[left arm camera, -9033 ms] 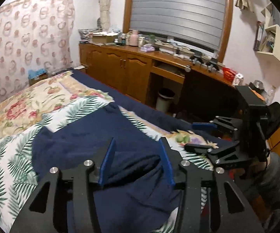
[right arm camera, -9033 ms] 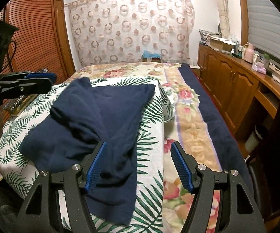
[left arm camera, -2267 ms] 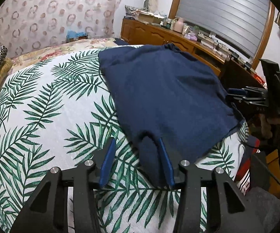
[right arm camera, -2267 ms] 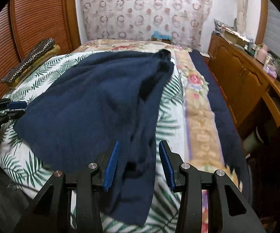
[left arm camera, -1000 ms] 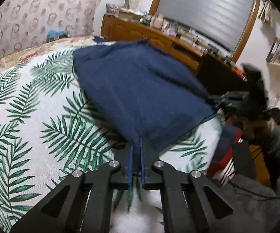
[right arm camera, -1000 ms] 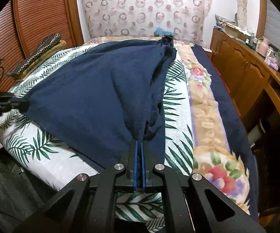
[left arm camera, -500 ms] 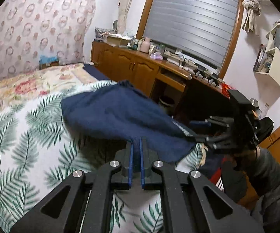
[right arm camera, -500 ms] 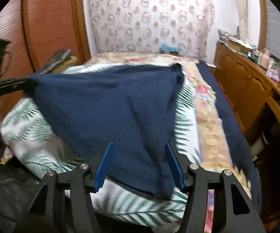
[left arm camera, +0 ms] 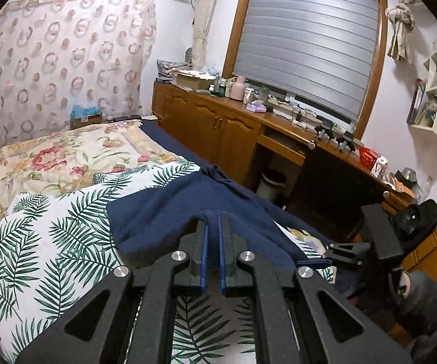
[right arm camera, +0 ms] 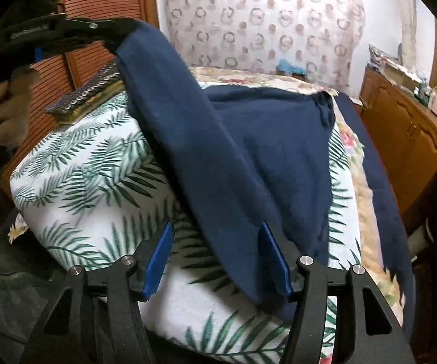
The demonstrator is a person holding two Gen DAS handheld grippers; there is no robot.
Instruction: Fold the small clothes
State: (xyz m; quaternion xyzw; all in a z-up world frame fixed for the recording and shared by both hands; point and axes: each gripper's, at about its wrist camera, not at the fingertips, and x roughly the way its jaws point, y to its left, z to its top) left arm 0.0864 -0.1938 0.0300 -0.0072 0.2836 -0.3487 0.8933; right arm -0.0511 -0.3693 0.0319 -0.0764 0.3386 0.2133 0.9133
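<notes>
A navy blue garment (right arm camera: 248, 151) lies partly on the palm-leaf bedspread (right arm camera: 91, 163). My left gripper (left arm camera: 213, 221) is shut on one corner of the garment (left arm camera: 163, 212) and holds it raised above the bed; it shows in the right wrist view (right arm camera: 115, 35) at the upper left with the cloth hanging from it. My right gripper (right arm camera: 215, 230) is open, its blue pads either side of the garment's lower edge without gripping it. In the left wrist view it (left arm camera: 315, 262) sits low at the right beside the bed.
A floral quilt (left arm camera: 66, 154) covers the far bed. Wooden cabinets and a cluttered desk (left arm camera: 248, 121) run along the right wall, with a bin (left arm camera: 271, 182) below. A beaded cushion (right arm camera: 94, 91) lies at the bed's left edge by the slatted wardrobe (right arm camera: 103, 0).
Both grippers closed on garment corners and lifted it off the bed. In the last half second the right gripper opened and let go; the left keeps its corner raised higher.
</notes>
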